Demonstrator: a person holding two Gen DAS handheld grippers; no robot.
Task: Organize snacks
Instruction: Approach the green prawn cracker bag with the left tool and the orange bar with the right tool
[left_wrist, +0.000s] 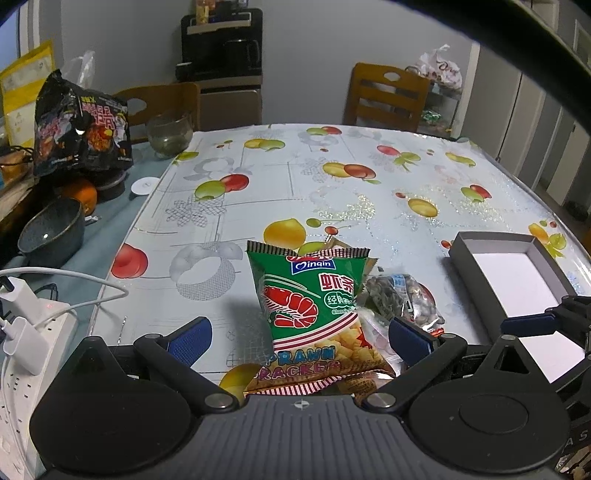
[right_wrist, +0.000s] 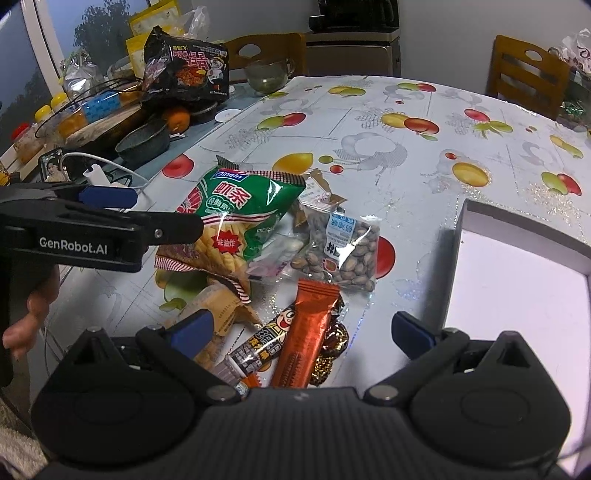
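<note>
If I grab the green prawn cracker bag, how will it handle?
The prawn cracker bag looks puffed and glossy, so it is probably light, crinkly and a bit slippery. It leans on other packets, so it will likely flop once lifted. The crackers inside may crush if squeezed hard.

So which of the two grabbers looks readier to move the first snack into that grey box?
Probably the left gripper: its open jaws already straddle the prawn cracker bag. The right gripper is open too, over the orange wrapper, and sits nearer the box, so it is a close second.
</note>
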